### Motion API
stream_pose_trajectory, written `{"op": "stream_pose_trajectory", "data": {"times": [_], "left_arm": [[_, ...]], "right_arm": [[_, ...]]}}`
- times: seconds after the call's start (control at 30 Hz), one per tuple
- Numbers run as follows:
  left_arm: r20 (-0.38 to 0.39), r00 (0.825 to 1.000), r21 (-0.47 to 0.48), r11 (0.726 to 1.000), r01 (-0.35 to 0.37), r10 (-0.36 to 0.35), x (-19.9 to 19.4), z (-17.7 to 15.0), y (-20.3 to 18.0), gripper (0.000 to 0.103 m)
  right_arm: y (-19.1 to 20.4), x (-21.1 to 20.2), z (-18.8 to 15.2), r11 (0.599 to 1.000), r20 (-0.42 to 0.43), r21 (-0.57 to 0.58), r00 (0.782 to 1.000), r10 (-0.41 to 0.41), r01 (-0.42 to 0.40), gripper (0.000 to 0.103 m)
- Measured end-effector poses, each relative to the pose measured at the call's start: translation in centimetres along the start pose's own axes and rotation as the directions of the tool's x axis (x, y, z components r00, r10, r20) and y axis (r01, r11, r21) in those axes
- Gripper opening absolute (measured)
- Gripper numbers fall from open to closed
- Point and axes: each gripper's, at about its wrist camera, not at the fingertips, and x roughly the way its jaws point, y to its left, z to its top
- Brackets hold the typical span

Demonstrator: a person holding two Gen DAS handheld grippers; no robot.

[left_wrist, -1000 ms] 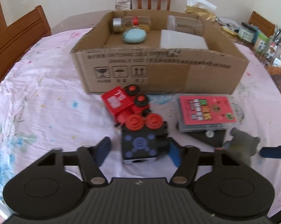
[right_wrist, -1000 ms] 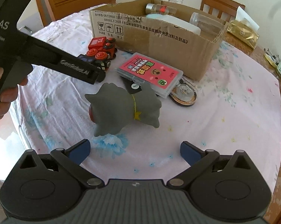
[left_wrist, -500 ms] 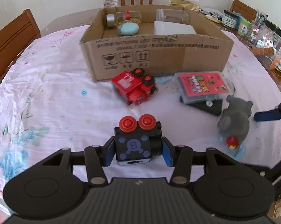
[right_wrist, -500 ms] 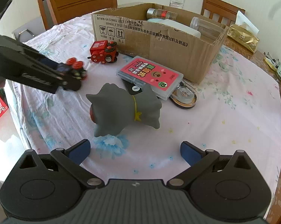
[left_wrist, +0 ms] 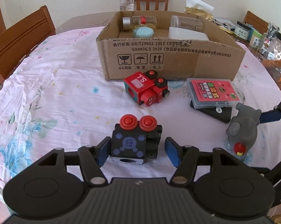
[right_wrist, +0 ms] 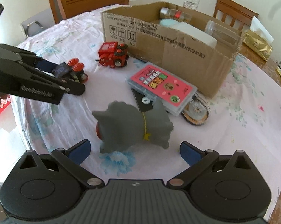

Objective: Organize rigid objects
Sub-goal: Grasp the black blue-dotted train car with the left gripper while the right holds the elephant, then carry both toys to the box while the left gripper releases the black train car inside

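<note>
Pink floral cloth [left_wrist: 47, 97] covers the round table I am working over, with wooden chairs [left_wrist: 19, 43] along its far and left edges. On the far side sits the cardboard box [left_wrist: 170, 63], open at the top, and in it I can see a clear bottle with a silver cap [left_wrist: 138, 21], a pale blue oval piece [left_wrist: 142, 32], a white block [left_wrist: 187, 34] and a clear jar [left_wrist: 187, 21]. Just in front of the box's near wall a red toy train [left_wrist: 147, 88] lies on its side; to its right a pink-topped clear case [left_wrist: 214, 94] rests on a flat black piece [left_wrist: 215, 112]. My left gripper [left_wrist: 136, 152] has its jaws parted around the black toy block with two red knobs [left_wrist: 134, 140]: the left pad sits close against the block's side, while a visible gap separates the right pad from it, so I am not clamping it. My right gripper [right_wrist: 134, 151] is spread wide, its blue pads either side of the near end of the grey rubber animal toy [right_wrist: 134, 128], touching neither flank. That toy stands on the cloth near the right edge of the left wrist view, just near of the pink case. A round brown-rimmed disc [right_wrist: 196, 112] peeks from under the case's right end.
</note>
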Motion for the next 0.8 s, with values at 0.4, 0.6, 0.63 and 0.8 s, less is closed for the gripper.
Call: {"op": "stream_pose_trajectory", "data": {"times": [0.4, 0.6, 0.63, 0.8], "left_arm": [[0.003, 1.0, 0.0, 1.0, -0.027, 0.027, 0.1, 0.3, -0.3, 0.06], [-0.016, 1.0, 0.025, 1.0, -0.008, 0.008, 0.1, 0.6, 0.0, 0.052], [-0.021, 1.0, 0.036, 0.999, -0.003, 0.004, 0.1, 0.8, 0.0, 0.052], [-0.041, 0.998, 0.088, 0.995, 0.04, -0.037, -0.2, 1.6, 0.3, 0.05]], "right_arm": [[0.4, 0.3, 1.6, 0.997, 0.015, -0.077, 1.0, 0.02, -0.018, 0.085], [0.3, -0.1, 1.8, 0.997, -0.001, -0.077, 1.0, 0.023, -0.023, 0.079], [0.3, -0.1, 1.8, 0.997, -0.006, -0.075, 1.0, 0.023, -0.023, 0.079], [0.1, -0.3, 2.3, 0.998, -0.02, -0.06, 1.0, 0.023, -0.024, 0.078]]}}
